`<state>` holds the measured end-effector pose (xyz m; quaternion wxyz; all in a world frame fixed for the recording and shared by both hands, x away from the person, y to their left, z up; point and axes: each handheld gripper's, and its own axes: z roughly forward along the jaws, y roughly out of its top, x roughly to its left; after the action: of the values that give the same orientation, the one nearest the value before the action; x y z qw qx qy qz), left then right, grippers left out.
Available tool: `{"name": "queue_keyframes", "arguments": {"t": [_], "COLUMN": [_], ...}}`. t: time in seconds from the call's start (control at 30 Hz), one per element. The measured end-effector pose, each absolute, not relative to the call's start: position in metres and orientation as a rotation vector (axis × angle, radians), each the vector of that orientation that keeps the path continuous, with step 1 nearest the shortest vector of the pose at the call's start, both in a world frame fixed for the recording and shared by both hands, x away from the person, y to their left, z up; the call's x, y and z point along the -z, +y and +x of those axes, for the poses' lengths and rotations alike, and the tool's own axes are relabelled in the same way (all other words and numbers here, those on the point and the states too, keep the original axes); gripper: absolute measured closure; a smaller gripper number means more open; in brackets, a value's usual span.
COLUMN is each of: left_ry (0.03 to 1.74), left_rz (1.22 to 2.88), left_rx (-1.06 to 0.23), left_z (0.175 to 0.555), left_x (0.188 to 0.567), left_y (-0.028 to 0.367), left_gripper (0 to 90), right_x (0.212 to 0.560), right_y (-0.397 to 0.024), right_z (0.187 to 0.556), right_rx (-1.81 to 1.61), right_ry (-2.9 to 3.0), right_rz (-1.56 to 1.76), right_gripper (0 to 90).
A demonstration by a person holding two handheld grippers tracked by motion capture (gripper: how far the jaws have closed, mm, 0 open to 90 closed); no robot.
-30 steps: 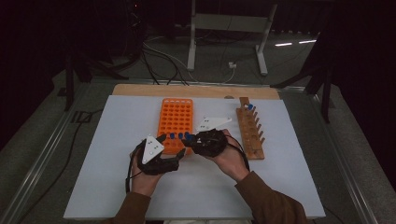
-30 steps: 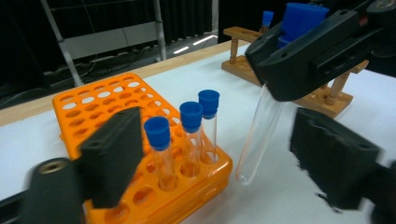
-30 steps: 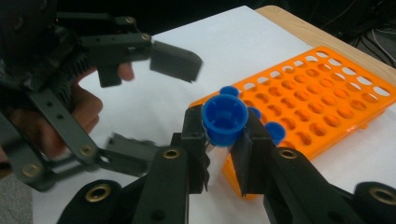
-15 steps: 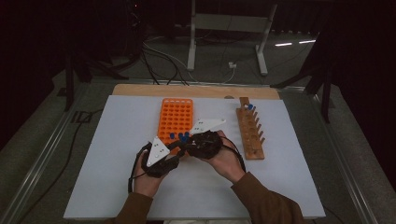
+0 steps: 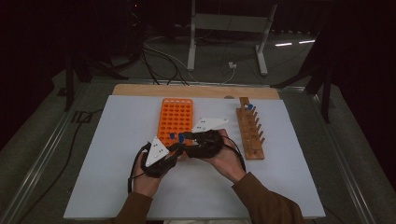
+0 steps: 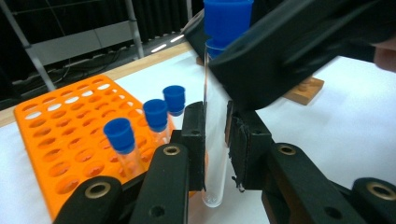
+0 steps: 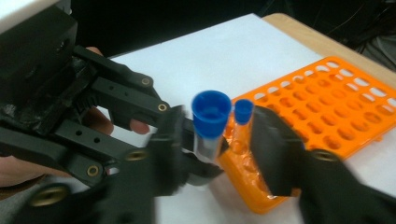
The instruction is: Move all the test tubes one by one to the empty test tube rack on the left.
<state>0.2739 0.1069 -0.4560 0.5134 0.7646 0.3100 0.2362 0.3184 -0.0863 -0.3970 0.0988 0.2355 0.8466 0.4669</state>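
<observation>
A clear test tube [image 6: 212, 154] with a blue cap [image 7: 211, 112] stands upright just above the white table, by the near end of the orange rack [image 5: 177, 114]. My left gripper [image 6: 215, 112] is shut on the tube's glass body; its jaws have just closed on it. My right gripper [image 7: 217, 123] comes in from the other side at cap height. Its jaws have just been opening and now stand open, with a gap on each side of the cap. Three more blue-capped tubes [image 6: 155, 114] stand in the rack's near rows.
A wooden peg rack [image 5: 250, 133] lies to the right of the orange rack, with one blue-capped tube [image 5: 251, 107] at its far end. The white board [image 5: 116, 186] ends in a wooden strip at the back. Both forearms enter from the bottom.
The left gripper has drawn in to the right and met the right gripper in front of the orange rack. Both hands have hardly shifted otherwise.
</observation>
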Motion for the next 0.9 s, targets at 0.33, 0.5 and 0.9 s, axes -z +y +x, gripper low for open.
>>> {"name": "queue_keyframes", "arguments": {"t": [0.33,0.5,0.9], "left_ry": [0.762,0.777,0.837], "left_rz": [1.813,1.793,1.728], "left_rx": [-0.568,-0.575,-0.626], "left_z": [0.276,0.276,0.281], "left_x": [0.455,0.453,0.451], "left_y": [0.113,0.118,0.134], "left_gripper": [77.9,78.0,77.9], "right_x": [0.393,0.395,0.405], "right_y": [-0.1,-0.107,-0.126], "right_z": [0.318,0.319,0.319], "right_rx": [-1.361,-1.35,-1.333], "right_ry": [2.408,2.4,2.387], "right_rz": [0.717,0.716,0.777], "right_gripper": [14.7,8.4,0.8]}}
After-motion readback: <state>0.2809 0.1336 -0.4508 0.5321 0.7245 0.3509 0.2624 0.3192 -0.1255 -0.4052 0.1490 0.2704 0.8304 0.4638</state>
